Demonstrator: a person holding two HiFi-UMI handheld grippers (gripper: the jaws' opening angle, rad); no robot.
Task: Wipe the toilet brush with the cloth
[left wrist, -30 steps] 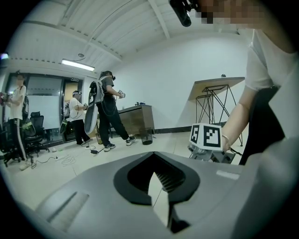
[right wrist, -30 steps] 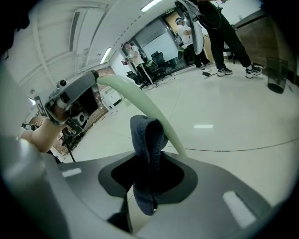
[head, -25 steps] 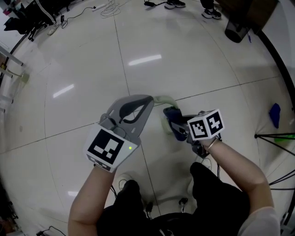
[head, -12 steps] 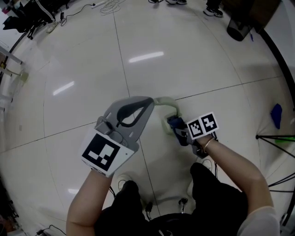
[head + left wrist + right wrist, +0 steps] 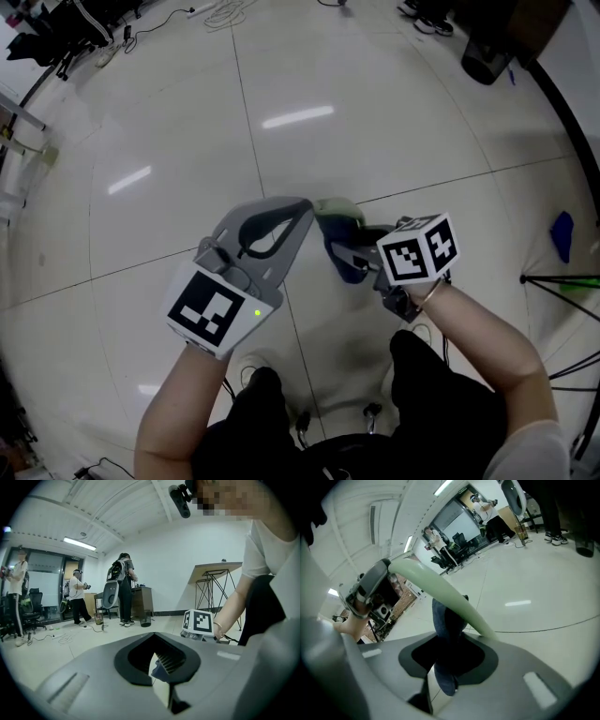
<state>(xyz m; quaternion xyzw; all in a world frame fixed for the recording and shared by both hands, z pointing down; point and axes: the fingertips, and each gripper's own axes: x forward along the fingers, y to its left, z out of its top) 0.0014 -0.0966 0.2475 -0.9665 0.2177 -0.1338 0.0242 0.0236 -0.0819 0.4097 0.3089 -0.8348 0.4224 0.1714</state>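
Observation:
The toilet brush is pale green; its handle runs slantwise across the right gripper view. My left gripper is shut on one end of it, and a pale piece shows between its jaws. A dark blue cloth is pinched in my right gripper and lies against the handle. In the right gripper view the cloth hangs from the jaws just under the handle. The left gripper appears at the handle's far end. The brush head is hidden.
White tiled floor all round. A tripod stand and a blue item sit at the right. Cables lie at the far edge. People and a black bin stand further back.
My right gripper has slid the cloth up and left along the brush handle, closer to the left gripper. The left gripper has hardly moved.

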